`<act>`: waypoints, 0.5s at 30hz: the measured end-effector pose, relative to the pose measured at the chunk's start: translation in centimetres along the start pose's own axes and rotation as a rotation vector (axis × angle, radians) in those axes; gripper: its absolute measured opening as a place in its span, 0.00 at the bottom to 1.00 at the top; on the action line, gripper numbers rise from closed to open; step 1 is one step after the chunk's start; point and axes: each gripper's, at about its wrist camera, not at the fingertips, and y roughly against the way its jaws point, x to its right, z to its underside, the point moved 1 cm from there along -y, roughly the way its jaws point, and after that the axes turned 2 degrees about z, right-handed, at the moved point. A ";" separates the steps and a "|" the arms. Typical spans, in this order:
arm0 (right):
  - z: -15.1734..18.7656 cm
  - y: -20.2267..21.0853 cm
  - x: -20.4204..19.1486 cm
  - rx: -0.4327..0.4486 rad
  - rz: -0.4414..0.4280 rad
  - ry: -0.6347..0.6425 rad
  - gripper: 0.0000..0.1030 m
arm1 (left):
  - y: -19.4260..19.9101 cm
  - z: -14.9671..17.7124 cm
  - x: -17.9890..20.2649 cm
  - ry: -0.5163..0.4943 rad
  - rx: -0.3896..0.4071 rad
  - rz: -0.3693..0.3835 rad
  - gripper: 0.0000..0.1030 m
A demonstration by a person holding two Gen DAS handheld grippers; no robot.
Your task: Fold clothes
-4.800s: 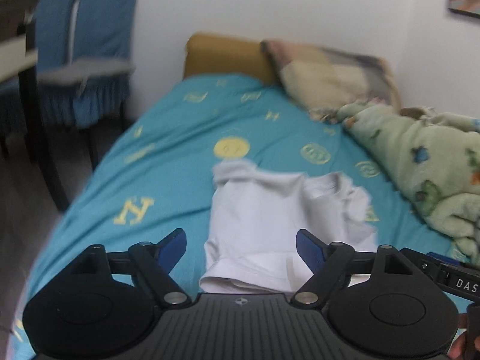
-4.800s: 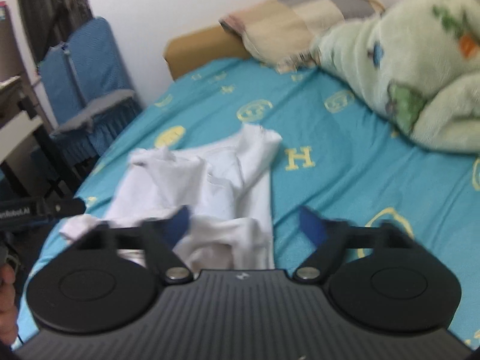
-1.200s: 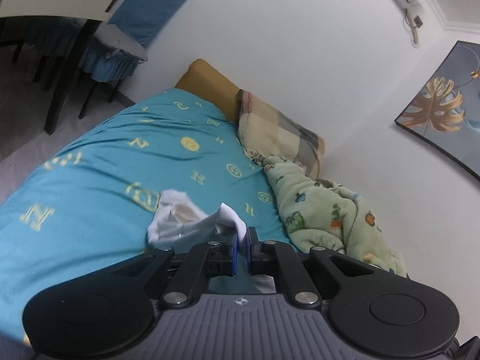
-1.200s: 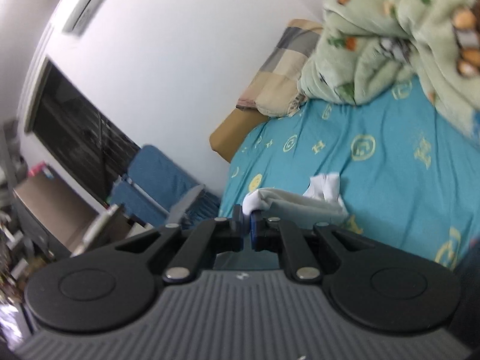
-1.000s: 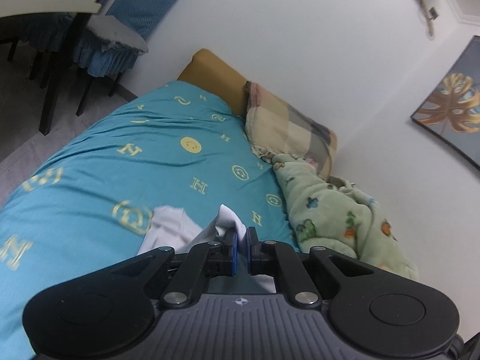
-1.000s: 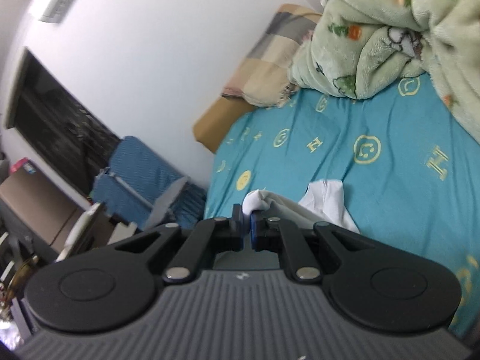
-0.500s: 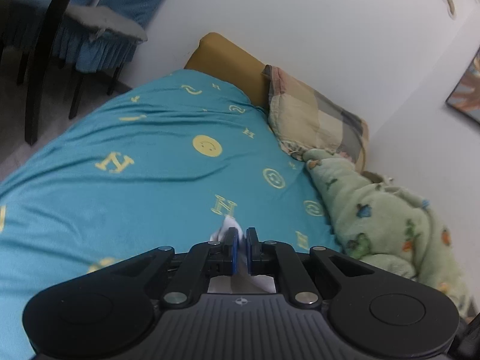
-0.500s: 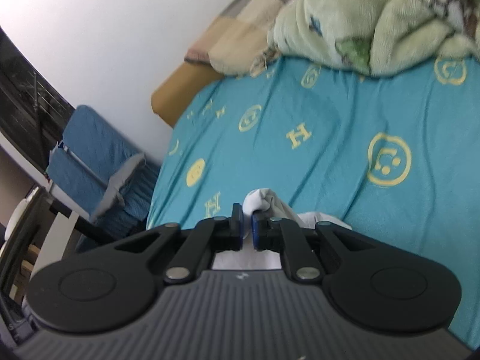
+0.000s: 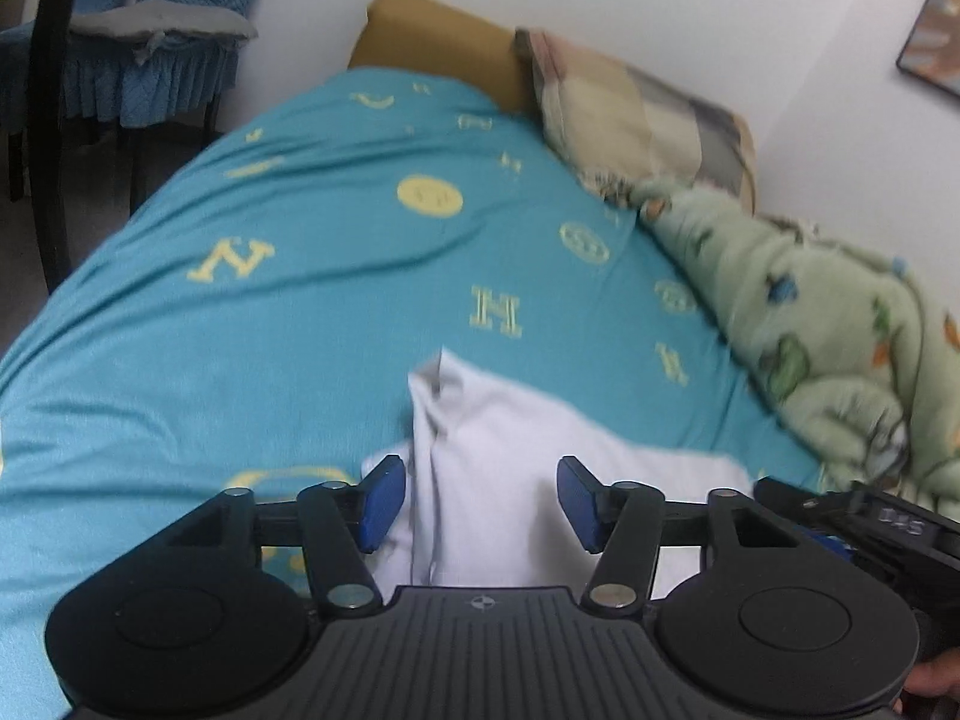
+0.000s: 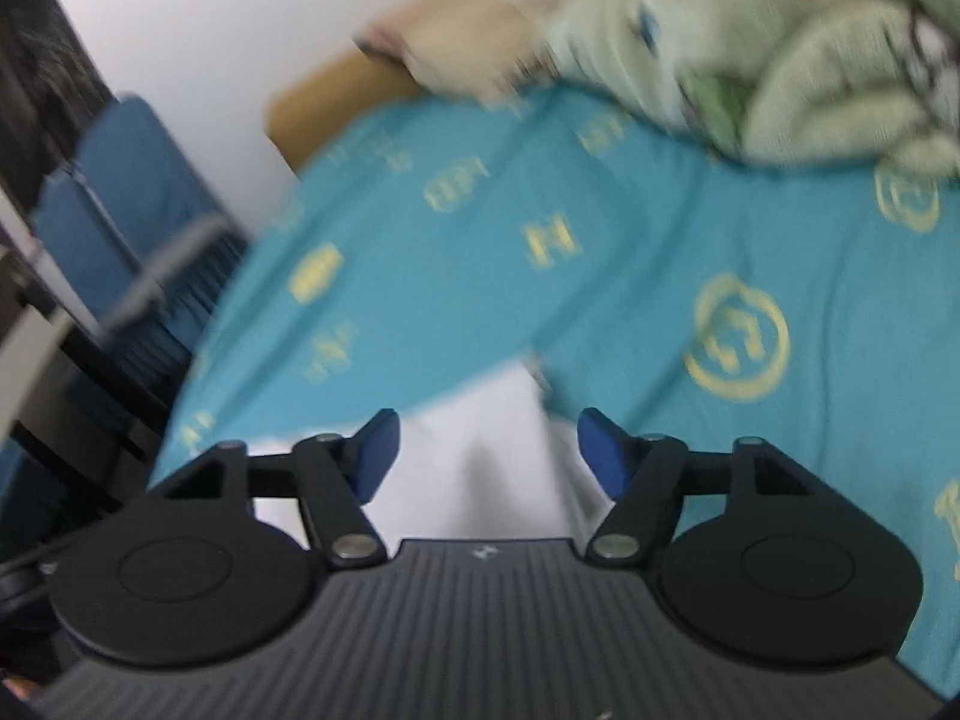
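Both tongs wide, empty: left tongs (image 9: 480,504), right tongs (image 10: 487,453) | white shirt (image 9: 510,456) flat | teal sheet (image 9: 270,330) bare beyond

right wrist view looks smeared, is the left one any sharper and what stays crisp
Right wrist view: heavy motion blur smears the sheet and green blanket, only the gripper's own fingers stay crisp. Left wrist view: sharper, white garment readable, blanket slightly soft, fisheye bending the bed edges.

bed sheet (image 9: 300,324) | yellow letters "H", "N" | elsewhere: unreadable
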 end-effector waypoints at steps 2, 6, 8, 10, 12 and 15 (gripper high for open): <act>0.9 -0.8 0.2 -0.038 0.017 0.012 0.36 | -0.2 0.6 0.0 -0.009 -0.006 -0.010 0.25; 1.5 0.8 -1.1 0.025 0.020 0.105 0.09 | 1.0 0.9 0.3 -0.023 0.039 -0.028 0.04; 1.4 1.8 -1.4 0.077 0.039 0.130 0.09 | 1.9 0.9 0.9 -0.045 0.059 -0.039 0.04; 1.3 2.2 -1.5 0.093 0.039 0.131 0.09 | 1.9 1.0 1.1 -0.070 0.061 -0.049 0.04; 1.2 2.5 -1.5 0.106 0.038 0.131 0.11 | 1.5 1.2 1.2 -0.098 0.040 -0.063 0.05; 1.0 3.0 -1.6 0.127 0.035 0.131 0.12 | 1.6 1.5 1.5 -0.132 0.024 -0.086 0.16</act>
